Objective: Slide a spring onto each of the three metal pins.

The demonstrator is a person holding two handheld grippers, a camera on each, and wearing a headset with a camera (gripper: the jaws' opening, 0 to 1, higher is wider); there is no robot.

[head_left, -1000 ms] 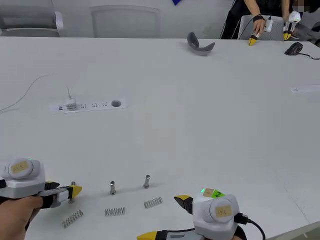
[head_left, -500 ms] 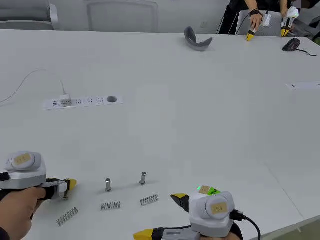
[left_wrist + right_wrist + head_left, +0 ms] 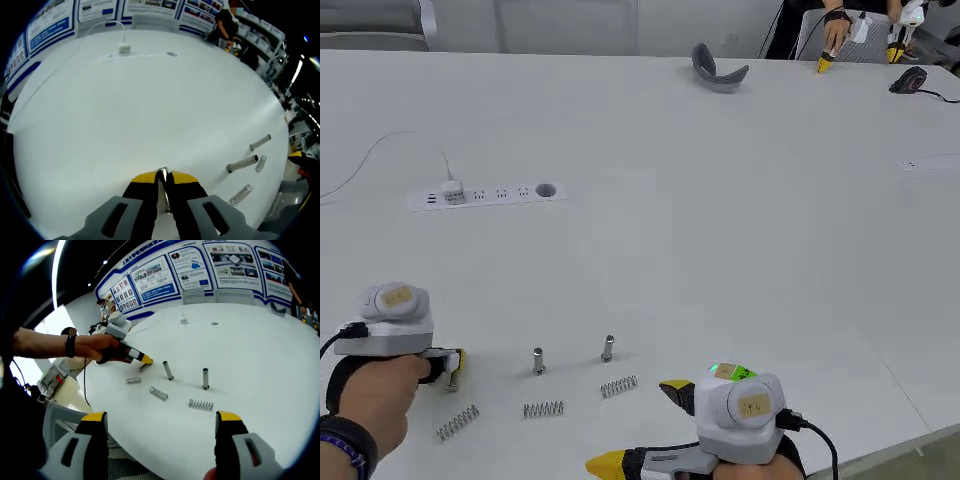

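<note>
Three short metal pins stand near the table's front edge. The left pin (image 3: 452,380) (image 3: 161,175) (image 3: 143,367) sits between the fingers of my left gripper (image 3: 456,364) (image 3: 161,176) (image 3: 146,360), which is shut on it. The middle pin (image 3: 538,361) (image 3: 168,370) and right pin (image 3: 608,348) (image 3: 205,378) stand free. Three springs lie flat in front of them: left spring (image 3: 457,423) (image 3: 133,380), middle spring (image 3: 543,409) (image 3: 158,393), right spring (image 3: 618,386) (image 3: 201,404). My right gripper (image 3: 640,427) (image 3: 161,417) hovers open just right of the right spring, holding nothing.
A white power strip (image 3: 485,194) with a plugged-in charger and cable lies further back on the left. A grey curved object (image 3: 717,72) rests at the far edge, where another person (image 3: 835,25) handles grippers. A black device (image 3: 906,80) sits at the far right.
My left hand has rolled over the left pin and pulled back a little to the left, its jaws closed on the pin. The head camera has tilted. The right gripper has hardly moved.
</note>
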